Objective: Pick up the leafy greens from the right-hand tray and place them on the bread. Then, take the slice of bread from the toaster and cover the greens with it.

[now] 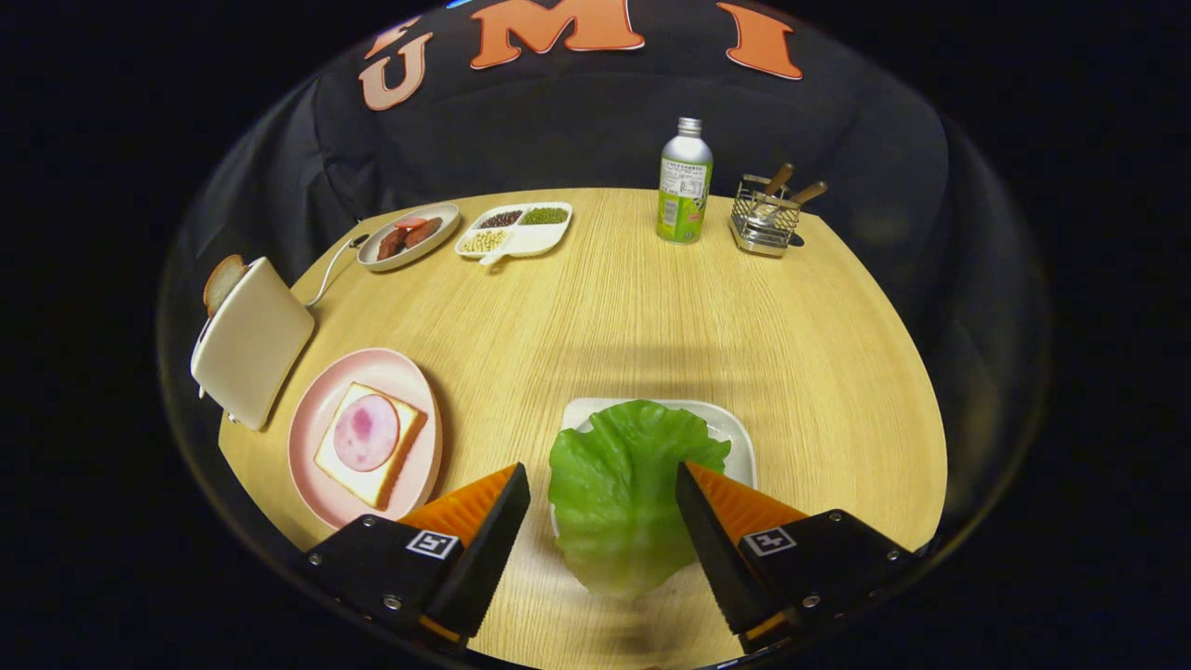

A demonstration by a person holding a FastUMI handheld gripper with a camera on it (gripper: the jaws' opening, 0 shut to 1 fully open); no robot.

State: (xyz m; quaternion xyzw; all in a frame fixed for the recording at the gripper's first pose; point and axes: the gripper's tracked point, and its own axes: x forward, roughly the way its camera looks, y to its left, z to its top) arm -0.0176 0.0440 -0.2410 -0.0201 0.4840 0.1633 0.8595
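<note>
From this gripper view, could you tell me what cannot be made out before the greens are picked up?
- White tray: mostly covered by the leafy greens.
- Toaster bread slice: just its top pokes out.
- Gripper, open: right finger overlaps the leaf; contact unclear.
- Bottle label: too small.

Gripper (603, 484) level — fingers (484, 521) spread wide; nothing clamped.
</note>
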